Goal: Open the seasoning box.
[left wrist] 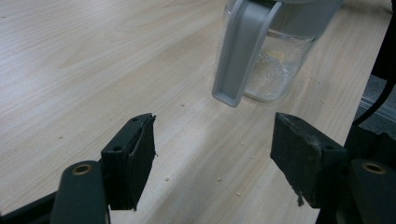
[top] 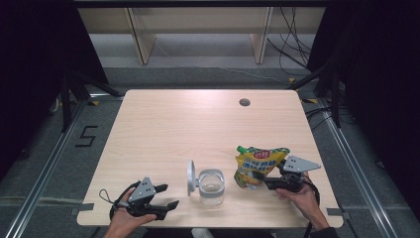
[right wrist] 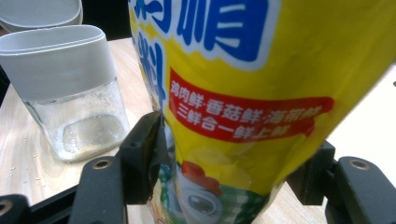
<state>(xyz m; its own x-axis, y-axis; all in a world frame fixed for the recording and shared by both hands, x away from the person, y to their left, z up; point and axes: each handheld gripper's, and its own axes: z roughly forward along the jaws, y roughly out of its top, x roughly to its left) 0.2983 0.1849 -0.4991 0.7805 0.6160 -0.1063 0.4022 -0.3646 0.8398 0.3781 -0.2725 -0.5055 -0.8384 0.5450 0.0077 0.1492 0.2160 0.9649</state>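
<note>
- The yellow pouch (top: 258,166) stands on the desk (top: 188,124) toward its right front, leaning a little, with its green cap (top: 241,148) at the upper left.
- The right tool (top: 271,182) sits at the pouch's lower part; in the right gripper view the pouch (right wrist: 243,93) is between the two jaws, and both pads press its sides, so it is gripped.
- Just left of the pouch stands a clear jar (top: 211,186) with a grey collar and its lid (top: 190,177) flipped open to the left; the two are near, but whether they touch I cannot tell.
- The left tool (top: 167,196) rests near the desk's front left edge, jaws wide apart with bare wood between them, the jar (left wrist: 275,51) ahead of it.
- Open room: the whole back half and the left of the desk are bare wood, apart from a small round hole (top: 244,102) near the back edge.
- The pouch has only a narrow strip of desk to its right before the edge.
- Cut off: the pouch's top and bottom in the right gripper view; the jar's top in the left gripper view.
- A pale residue lies in the jar's bottom; what it is cannot be made out.
</note>
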